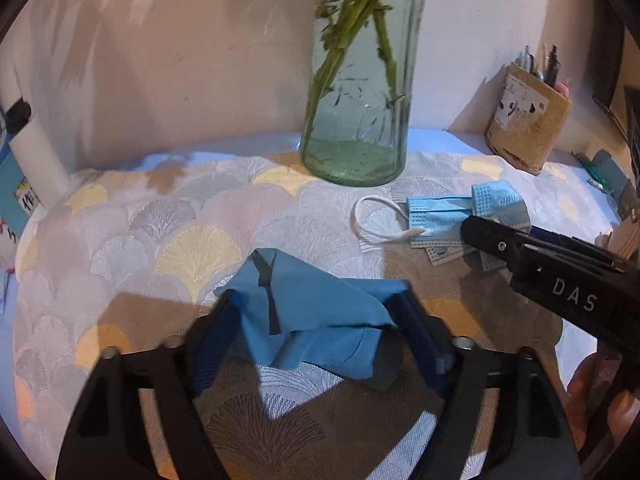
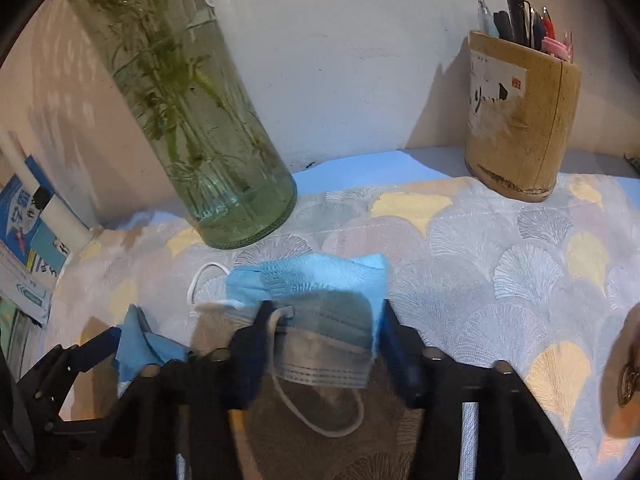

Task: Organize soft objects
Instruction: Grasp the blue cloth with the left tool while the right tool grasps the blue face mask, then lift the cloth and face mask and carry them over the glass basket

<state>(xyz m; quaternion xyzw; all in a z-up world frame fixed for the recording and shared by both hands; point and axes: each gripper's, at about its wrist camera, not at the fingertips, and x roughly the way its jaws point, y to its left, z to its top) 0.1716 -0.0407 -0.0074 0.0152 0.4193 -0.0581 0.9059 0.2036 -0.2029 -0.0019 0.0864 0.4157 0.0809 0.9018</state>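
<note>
A crumpled blue cloth [image 1: 316,316] with a dark strip lies on the patterned tablecloth [image 1: 160,240], between the open jaws of my left gripper [image 1: 320,300]. A pale blue face mask [image 2: 320,316] with white ear loops lies to the right, with a small blue textured cloth [image 2: 324,272] on its far part. My right gripper [image 2: 324,316] is open with its fingers on either side of the mask. The mask [image 1: 436,220] and the right gripper [image 1: 480,232] also show in the left wrist view. The blue cloth [image 2: 140,340] shows at the left of the right wrist view.
A tall glass vase [image 1: 360,80] with green stems stands at the back against the wall. A bamboo pen holder [image 2: 520,120] with pens stands at the back right. Books [image 2: 24,240] lean at the left edge. A white tube [image 1: 36,152] stands at the far left.
</note>
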